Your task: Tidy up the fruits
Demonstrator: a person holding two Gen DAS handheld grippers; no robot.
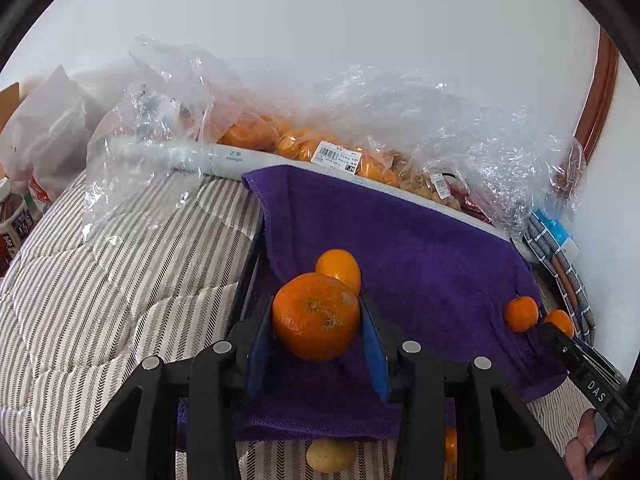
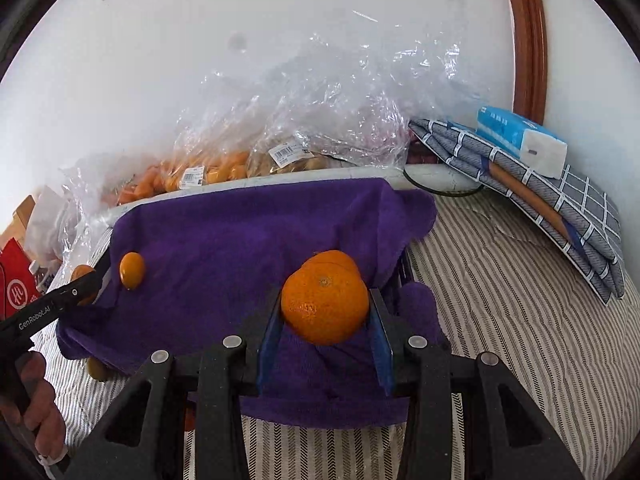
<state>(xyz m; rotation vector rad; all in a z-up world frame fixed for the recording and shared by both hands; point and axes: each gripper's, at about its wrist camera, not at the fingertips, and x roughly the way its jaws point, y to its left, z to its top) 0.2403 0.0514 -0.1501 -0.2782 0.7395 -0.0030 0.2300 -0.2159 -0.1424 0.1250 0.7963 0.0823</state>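
Observation:
My left gripper (image 1: pixel 318 312) is shut on a large orange (image 1: pixel 316 316), held above a purple towel (image 1: pixel 420 240). A smaller orange (image 1: pixel 340 266) lies on the towel just behind it. My right gripper (image 2: pixel 325 306) is shut on another orange (image 2: pixel 325 306) over the same towel (image 2: pixel 240 232), with a further orange (image 2: pixel 338 258) right behind it. In the left wrist view the right gripper shows at the right edge beside two small oranges (image 1: pixel 521 313). In the right wrist view the left gripper shows at the left with an orange (image 2: pixel 132 270) near it.
Clear plastic bags of oranges (image 1: pixel 296 142) and other produce lie along the wall on a long white tray (image 2: pixel 280 182). A folded checked cloth with a tissue pack (image 2: pixel 520 140) sits at the right. Loose fruit (image 1: pixel 331 456) lies on the striped bedding (image 1: pixel 120 280). Bottles stand at the far left.

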